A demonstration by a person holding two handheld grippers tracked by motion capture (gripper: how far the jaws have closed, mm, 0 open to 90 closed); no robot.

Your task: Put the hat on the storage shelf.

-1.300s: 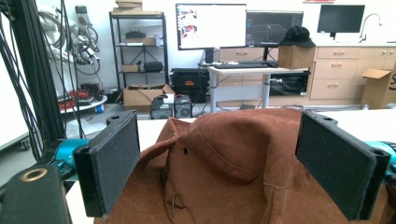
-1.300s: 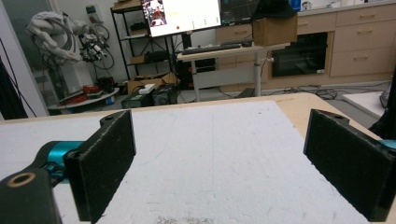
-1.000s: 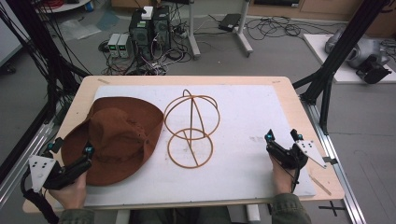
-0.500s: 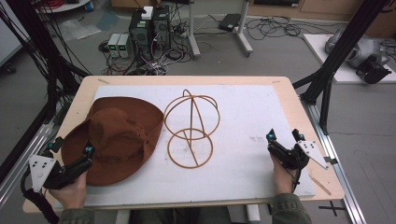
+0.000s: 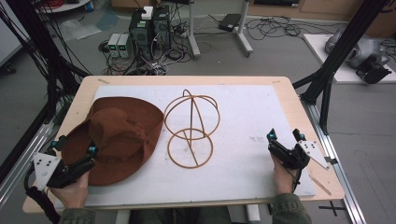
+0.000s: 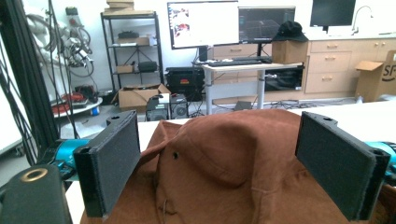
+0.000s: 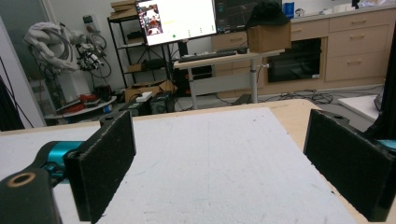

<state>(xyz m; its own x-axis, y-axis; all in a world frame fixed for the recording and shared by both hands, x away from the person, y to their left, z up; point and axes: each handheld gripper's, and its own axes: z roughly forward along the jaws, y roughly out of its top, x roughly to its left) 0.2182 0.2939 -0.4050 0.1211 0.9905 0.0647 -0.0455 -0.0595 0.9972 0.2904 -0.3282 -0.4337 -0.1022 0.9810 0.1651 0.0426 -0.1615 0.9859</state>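
Left hand-held gripper (image 5: 74, 148) sits at about 8 o'clock on the counter (image 5: 286, 93), jaws spread wide, one at each side of the near brim of the brown hat (image 5: 119, 135). From the left gripper view the hat (image 6: 233, 163) lies between the two black jaws with its crown rising ahead of them; whether the jaws touch the felt I cannot tell.

Going down by size: the counter is a pale wooden top, most of it covered by a white mat (image 5: 252, 121). The brown hat is next, lying crown-up over the 9 o'clock part of the mat, its brim reaching toward the centre. Just beside it, at the middle of the mat, stands the wire hat stand (image 5: 192, 128), a rounded frame of thin brown hoops rising from a flat ring base; the hat brim comes close to its left edge, and I cannot tell whether the two touch.

Right hand-held gripper (image 5: 285, 137) rests at about 4 o'clock, held by a hand near the counter's near edge, well apart from the stand and the hat. Its jaws are also spread wide with nothing between them; in the right gripper view they frame bare white mat (image 7: 224, 163).
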